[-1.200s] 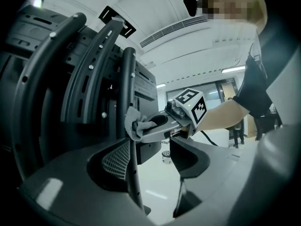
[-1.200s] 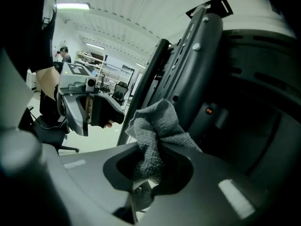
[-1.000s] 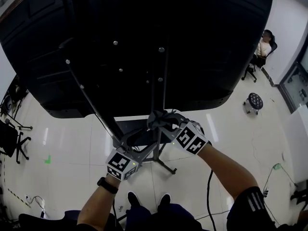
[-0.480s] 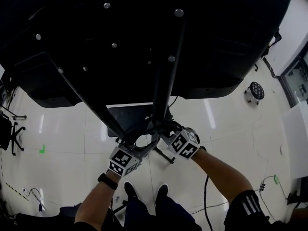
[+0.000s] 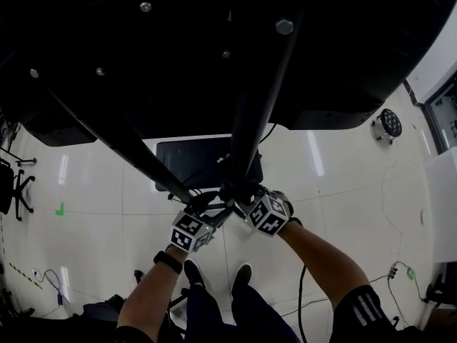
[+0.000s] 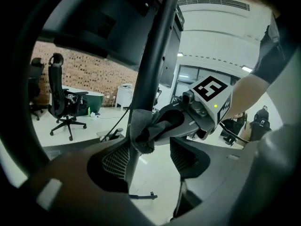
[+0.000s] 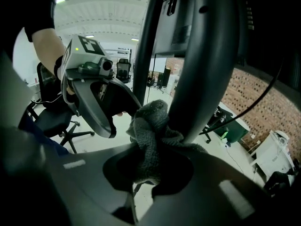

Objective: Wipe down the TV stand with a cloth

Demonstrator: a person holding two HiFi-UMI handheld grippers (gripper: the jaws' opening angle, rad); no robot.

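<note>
Now the right gripper [image 7: 149,171], jaws clamped on the cloth [image 7: 151,121], presses it against the pole [image 7: 202,69] at frame center, apparently mid-wipe. The left gripper [image 6: 146,157] has its jaws apart and empty beside it. Next, likely slide the cloth along the pole.

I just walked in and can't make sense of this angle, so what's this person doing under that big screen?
A person is wiping a TV stand. The right gripper is shut on a bunched grey cloth and presses it against the stand's dark upright pole, below the back of the TV. The left gripper is open and holds nothing, its jaws apart close by the same pole.
</note>
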